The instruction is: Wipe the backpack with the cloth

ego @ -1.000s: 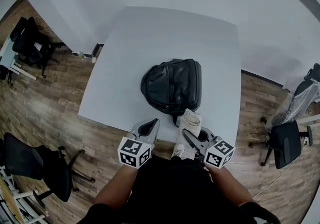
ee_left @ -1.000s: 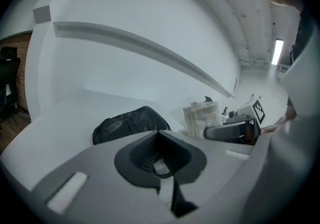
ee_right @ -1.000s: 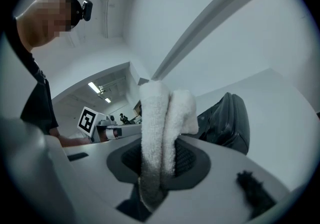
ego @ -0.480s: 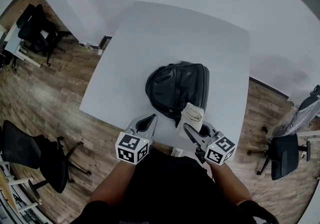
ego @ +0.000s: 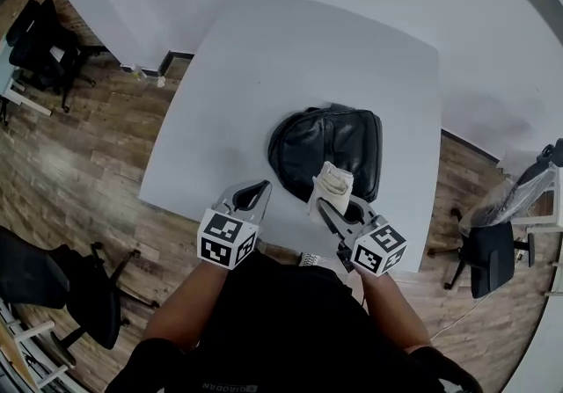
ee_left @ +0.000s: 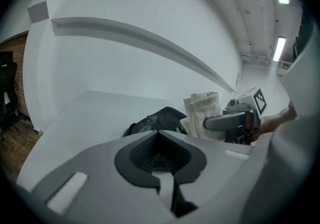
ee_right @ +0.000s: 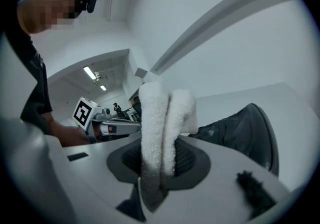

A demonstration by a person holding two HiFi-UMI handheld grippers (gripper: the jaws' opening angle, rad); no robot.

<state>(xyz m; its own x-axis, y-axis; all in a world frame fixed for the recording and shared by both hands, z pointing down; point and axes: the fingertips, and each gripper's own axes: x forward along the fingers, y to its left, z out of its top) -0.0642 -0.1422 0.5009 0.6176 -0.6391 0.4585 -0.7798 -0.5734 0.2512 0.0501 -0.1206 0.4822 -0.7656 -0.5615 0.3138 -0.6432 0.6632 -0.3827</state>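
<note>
now, right hand-held gripper point(ego: 337, 209) clamping cloth point(ego: 332, 186), near backpack point(ego: 303, 143)

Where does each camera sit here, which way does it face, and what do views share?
Head view: on the person's head, steeply down at table, backpack, left gripper, right gripper; forearms, torso show.
Left gripper view: on left gripper, along its shut, empty jaws toward backpack.
Right gripper view: on right gripper, along jaws clamping the cloth; left arm shows.
All three share backpack and cloth.
</note>
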